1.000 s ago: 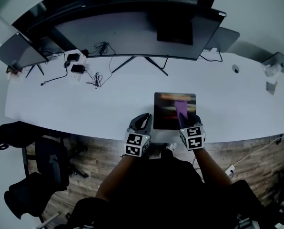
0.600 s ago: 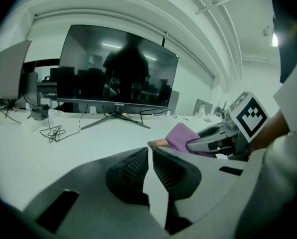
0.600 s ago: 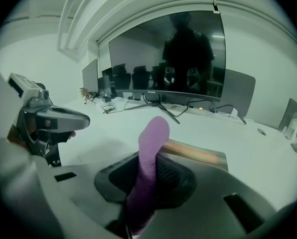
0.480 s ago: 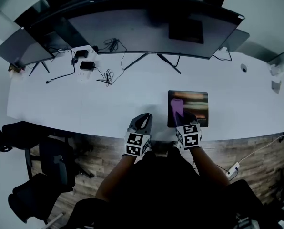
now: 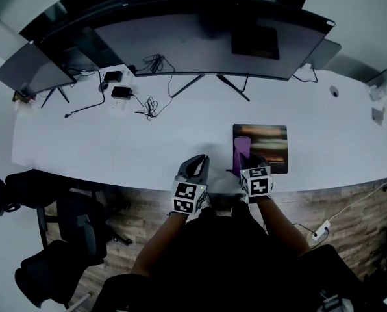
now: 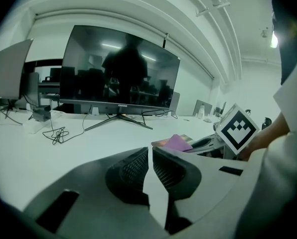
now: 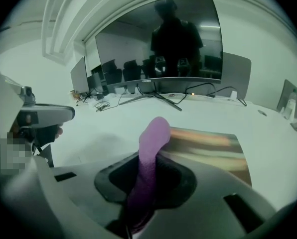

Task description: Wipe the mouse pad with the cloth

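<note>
Curling up from the right tongs [image 5: 252, 163] clamping it, a purple cloth [image 7: 151, 151] overhangs a dark, streaked rectangular mouse pad [image 7: 211, 146] on a long white surface [image 5: 115, 142]; left tongs [image 5: 195, 164] closed, empty.

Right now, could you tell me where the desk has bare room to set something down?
Bare desk lies between the cables and the mouse pad, and right of the pad. The far-left corner, with adapters, is crowded.

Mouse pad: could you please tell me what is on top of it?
A purple cloth, held in the right hand-held gripper, extends over the left part of the pad. The pad surface beneath the cloth is hidden.
</note>
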{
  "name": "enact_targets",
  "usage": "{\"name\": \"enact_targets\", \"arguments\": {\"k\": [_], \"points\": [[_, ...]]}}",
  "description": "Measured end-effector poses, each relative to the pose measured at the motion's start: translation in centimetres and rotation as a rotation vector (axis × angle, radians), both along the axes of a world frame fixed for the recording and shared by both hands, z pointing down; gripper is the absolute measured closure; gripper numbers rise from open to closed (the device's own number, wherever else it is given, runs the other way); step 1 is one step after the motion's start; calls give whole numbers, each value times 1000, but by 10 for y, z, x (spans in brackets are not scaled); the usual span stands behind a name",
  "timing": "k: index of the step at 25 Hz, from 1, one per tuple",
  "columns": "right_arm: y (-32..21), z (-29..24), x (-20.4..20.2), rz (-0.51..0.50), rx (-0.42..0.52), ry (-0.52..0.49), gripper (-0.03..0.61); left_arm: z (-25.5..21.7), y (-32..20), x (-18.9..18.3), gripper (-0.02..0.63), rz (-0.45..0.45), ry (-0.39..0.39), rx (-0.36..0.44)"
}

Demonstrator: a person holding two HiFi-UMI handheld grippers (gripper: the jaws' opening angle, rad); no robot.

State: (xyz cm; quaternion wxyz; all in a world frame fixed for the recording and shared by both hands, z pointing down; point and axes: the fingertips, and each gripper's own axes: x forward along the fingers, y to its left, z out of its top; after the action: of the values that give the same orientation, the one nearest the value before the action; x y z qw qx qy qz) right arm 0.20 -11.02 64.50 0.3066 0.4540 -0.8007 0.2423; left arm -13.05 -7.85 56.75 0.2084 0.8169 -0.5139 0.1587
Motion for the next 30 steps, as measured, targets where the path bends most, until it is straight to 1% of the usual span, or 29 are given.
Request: {"name": "enact_targets", "arguments": {"k": [6,12,17,30], "points": [[0,5,18,-4,-8,28,499,8,1,8,569,-5,4,-23],[-3,5,41,-28,5,69,499,18,0,29,569,9,-2,-49],[-5,8,68,9,-14,40,500,21,-5,48,569,17,9,-59],[-7,9,113,-21,-10,81,500,32,-16,91,569,40,9,-79]]}}
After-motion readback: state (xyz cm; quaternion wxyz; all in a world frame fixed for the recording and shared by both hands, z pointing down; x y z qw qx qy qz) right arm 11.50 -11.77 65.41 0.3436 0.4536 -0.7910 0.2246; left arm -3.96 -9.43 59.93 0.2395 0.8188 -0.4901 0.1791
